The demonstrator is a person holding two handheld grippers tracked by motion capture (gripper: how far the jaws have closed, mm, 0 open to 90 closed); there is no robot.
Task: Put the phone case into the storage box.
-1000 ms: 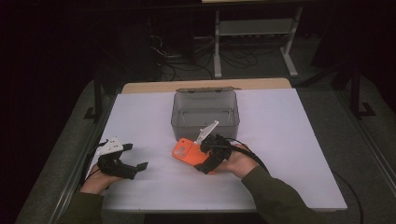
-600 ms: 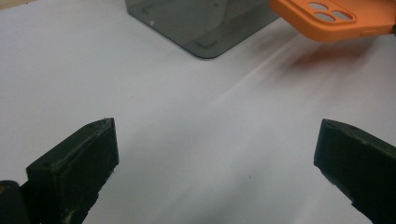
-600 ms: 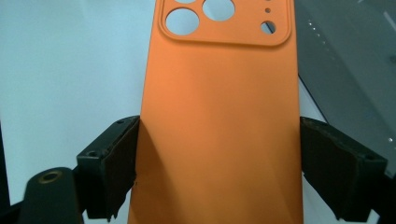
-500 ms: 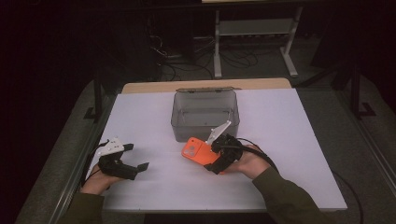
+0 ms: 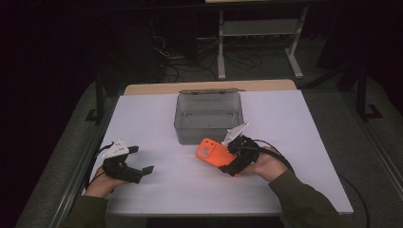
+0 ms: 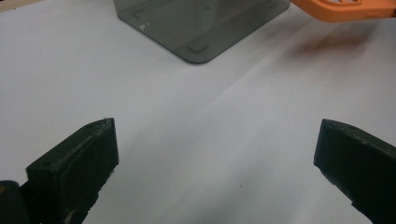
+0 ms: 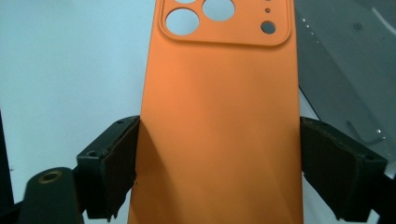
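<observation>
R gripper (image 5: 223, 159) clamps orange phone case (image 5: 211, 152) by its edges, apparently lifted; grey bin (image 5: 209, 116) just beyond. L gripper (image 5: 140, 173) rests agape, empty.

Item we record: orange phone case (image 7: 219, 126), soft matte, camera cut-outs at its far end; held across its long edges, apparently above the white table, just beside the grey box.

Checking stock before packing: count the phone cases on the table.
1. The orange phone case is clamped between the jaws of the right gripper, just in front of the grey box. None seen inside the box.
</observation>
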